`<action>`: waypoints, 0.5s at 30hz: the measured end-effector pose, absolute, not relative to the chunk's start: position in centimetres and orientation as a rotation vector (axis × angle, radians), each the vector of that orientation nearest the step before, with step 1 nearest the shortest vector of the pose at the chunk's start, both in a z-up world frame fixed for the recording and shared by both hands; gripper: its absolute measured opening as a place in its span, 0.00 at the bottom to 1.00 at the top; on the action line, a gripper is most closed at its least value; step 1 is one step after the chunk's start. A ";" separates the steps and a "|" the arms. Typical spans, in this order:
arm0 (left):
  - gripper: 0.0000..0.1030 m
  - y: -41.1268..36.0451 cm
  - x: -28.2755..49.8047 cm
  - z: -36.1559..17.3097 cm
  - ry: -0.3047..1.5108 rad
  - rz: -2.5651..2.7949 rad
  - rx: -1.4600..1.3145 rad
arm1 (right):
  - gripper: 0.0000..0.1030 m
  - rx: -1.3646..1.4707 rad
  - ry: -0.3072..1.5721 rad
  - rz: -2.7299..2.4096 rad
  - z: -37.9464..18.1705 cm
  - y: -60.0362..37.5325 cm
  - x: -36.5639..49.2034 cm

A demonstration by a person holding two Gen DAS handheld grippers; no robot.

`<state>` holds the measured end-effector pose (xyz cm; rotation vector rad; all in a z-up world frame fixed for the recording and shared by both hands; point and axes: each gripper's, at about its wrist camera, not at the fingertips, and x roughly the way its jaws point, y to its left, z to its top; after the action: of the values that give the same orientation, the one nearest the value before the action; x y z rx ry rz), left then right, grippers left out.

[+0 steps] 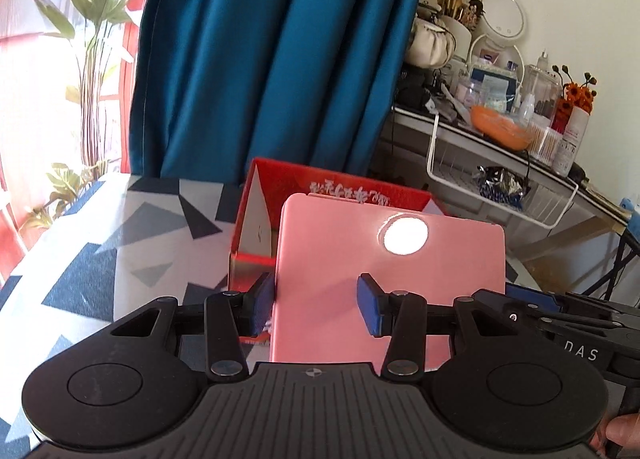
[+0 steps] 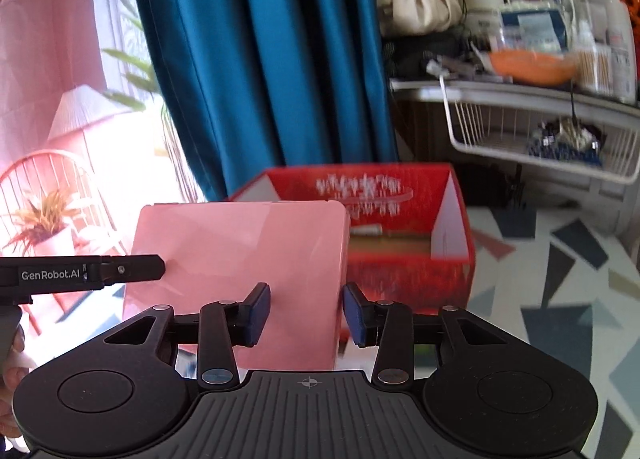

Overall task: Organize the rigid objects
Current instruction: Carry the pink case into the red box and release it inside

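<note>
Now you hold the pink box (image 1: 390, 287) in both grippers.
Your left gripper (image 1: 316, 305) clasps its left edge, your right gripper (image 2: 306, 313) its right edge; red carton (image 2: 404, 243) beyond.

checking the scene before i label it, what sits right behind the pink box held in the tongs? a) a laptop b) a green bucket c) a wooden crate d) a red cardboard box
d: a red cardboard box with white lettering stands open just behind the pink box.

I hold a flat case (image 1: 390, 283) between both grippers (image 1: 316, 305) (image 2: 306, 313), before an open box (image 2: 400, 227) on the table (image 1: 120, 243); a curtain (image 1: 272, 59) hangs behind, shelf (image 1: 480, 131) apparently right.
</note>
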<state>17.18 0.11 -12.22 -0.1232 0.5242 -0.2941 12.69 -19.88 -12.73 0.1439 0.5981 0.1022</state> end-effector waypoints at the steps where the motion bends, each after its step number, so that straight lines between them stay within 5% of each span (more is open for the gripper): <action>1: 0.47 0.1 17.6 -11.5 0.510 -0.292 -0.121 | 0.36 0.139 0.583 0.105 -12.2 -20.0 13.4; 9: 0.47 -2.0 24.2 -8.6 0.496 -0.313 -0.104 | 0.36 0.111 0.537 0.091 -10.0 -21.8 20.4; 15: 0.47 -3.7 30.0 -11.6 0.600 -0.330 -0.110 | 0.36 0.118 0.625 0.054 -13.4 -23.9 25.3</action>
<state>30.01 -3.66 -11.57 -0.1098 0.6003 -0.3300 25.31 -23.94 -13.45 0.1179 0.6251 0.0542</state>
